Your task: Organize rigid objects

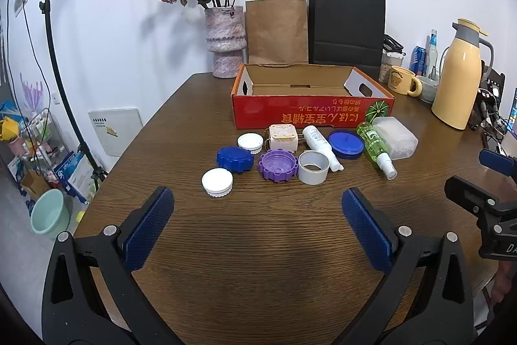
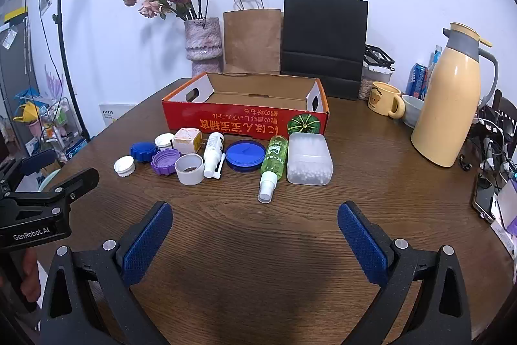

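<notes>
"GenRobot.AI" on left gripper (image 2: 48, 180), red box (image 2: 245, 118) lettering inverted

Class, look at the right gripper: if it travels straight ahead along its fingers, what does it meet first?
Probably the green spray bottle, its white cap nearest the open right gripper; bare table comes first, and depth is uncertain.

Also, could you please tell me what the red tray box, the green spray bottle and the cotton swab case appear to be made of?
Red tray box: corrugated cardboard, it seems; raw brown inside, glossy red print outside, punched handle holes.
Green spray bottle: probably clear plastic; light passes through the green body, and the nozzle is opaque white.
Cotton swab case: frosted translucent plastic, likely; the swab tips show dimly through it.
</notes>
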`<act>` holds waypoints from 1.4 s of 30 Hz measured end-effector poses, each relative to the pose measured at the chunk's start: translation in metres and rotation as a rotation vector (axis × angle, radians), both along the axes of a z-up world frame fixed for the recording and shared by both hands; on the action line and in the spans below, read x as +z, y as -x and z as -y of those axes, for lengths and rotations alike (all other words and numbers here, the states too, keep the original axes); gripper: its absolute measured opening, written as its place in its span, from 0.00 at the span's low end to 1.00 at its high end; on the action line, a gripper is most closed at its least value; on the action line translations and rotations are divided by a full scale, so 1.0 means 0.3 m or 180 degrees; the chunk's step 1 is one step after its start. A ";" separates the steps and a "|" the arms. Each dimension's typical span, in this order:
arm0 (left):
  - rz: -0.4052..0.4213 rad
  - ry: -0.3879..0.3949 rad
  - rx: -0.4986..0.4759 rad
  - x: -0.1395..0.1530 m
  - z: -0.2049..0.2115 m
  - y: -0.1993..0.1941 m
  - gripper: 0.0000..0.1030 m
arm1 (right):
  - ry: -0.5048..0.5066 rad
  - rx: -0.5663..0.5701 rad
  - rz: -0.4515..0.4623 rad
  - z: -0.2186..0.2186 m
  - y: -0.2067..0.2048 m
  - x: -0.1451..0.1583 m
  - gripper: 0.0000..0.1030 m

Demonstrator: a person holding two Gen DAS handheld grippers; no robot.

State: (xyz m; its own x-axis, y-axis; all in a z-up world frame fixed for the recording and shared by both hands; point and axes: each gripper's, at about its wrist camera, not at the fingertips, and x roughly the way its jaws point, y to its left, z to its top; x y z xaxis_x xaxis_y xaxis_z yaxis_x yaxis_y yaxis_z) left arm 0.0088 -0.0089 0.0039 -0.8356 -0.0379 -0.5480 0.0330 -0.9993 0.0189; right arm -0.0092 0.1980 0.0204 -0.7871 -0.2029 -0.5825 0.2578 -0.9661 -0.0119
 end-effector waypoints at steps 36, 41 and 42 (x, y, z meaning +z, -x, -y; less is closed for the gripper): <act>-0.0018 0.0021 0.0015 0.006 0.008 -0.001 1.00 | -0.0015 0.0031 -0.0017 0.011 -0.008 -0.003 1.00; -0.0026 0.0026 0.0013 0.008 0.003 -0.003 1.00 | -0.0017 0.0031 -0.0018 0.014 -0.008 -0.001 1.00; -0.0027 0.0024 0.0011 0.008 0.002 -0.003 1.00 | -0.0016 0.0030 -0.0018 0.013 -0.009 -0.002 1.00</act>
